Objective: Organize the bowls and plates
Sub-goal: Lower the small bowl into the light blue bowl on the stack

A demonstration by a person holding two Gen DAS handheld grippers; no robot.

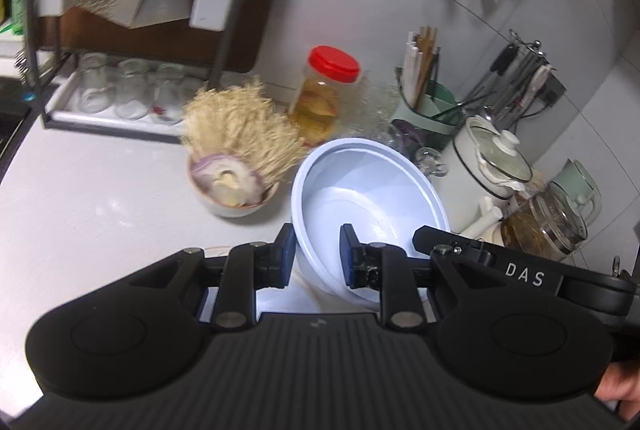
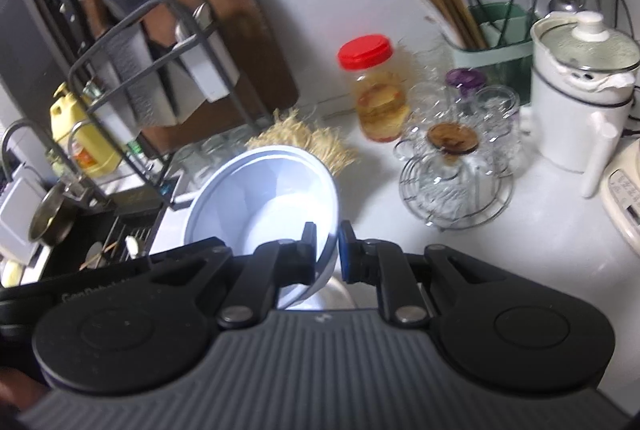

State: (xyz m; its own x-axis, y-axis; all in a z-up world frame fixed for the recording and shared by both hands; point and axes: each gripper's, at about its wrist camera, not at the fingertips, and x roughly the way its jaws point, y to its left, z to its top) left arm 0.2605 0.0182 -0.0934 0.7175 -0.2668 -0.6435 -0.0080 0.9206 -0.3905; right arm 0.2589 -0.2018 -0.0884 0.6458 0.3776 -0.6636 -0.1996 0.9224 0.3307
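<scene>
The bowl (image 1: 368,202) is pale blue, shiny and tipped on its side, up off the white counter (image 1: 100,198). The left gripper (image 1: 318,254) pinches its near rim. The right gripper (image 2: 327,252) pinches the other rim. Both point down at a slant, side by side.

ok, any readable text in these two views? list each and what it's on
"DAS": white letters on the black arm of the right tongs, seen in the left wrist view.
Embossed lettering on the other tongs' arm in the right wrist view: too blurred to read.
Yellow bottle label: blurred.
Beige appliance panel: too small.
</scene>
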